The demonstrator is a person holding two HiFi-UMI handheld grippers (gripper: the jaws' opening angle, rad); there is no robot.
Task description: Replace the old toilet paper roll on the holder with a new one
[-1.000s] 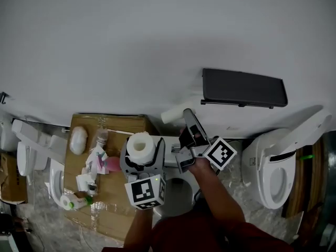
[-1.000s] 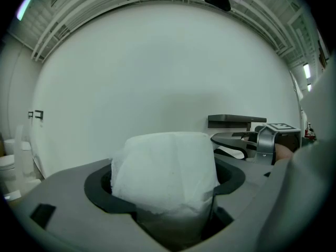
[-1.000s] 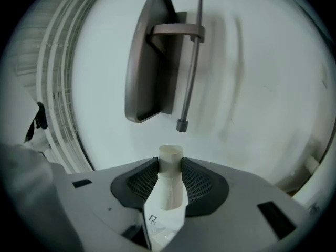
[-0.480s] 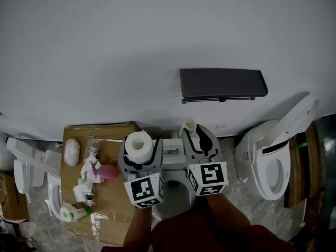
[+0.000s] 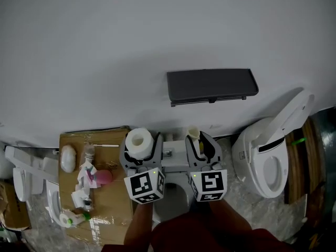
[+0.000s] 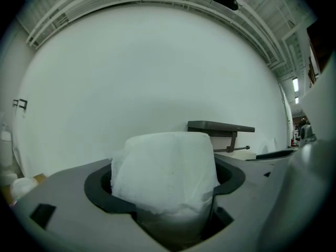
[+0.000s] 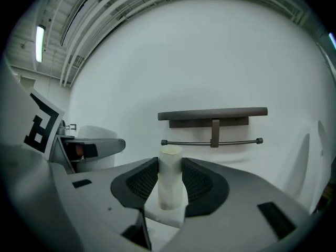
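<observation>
My left gripper [image 5: 139,147] is shut on a full white toilet paper roll [image 5: 138,139], held upright; in the left gripper view the roll [image 6: 165,175] fills the space between the jaws. Beside it, my right gripper [image 5: 200,144] is shut on an empty cardboard tube [image 5: 193,132], which stands upright between the pads [image 7: 169,178]. The dark holder [image 5: 212,85] with its shelf and thin bar [image 7: 210,142] is on the white wall ahead, above and slightly right of both grippers. Its bar is bare.
A white toilet [image 5: 269,164] with its lid raised stands at the right. Another toilet tank [image 5: 174,158] lies just under the grippers. At the left, a cardboard box [image 5: 110,137] carries bottles, wipes and a pink item [image 5: 104,177]. White ceramic parts [image 5: 20,173] lie far left.
The right gripper has rolled from lying sideways to level, so the tube now stands upright. Both grippers have drawn closer together in front of me. The left still holds the roll.
</observation>
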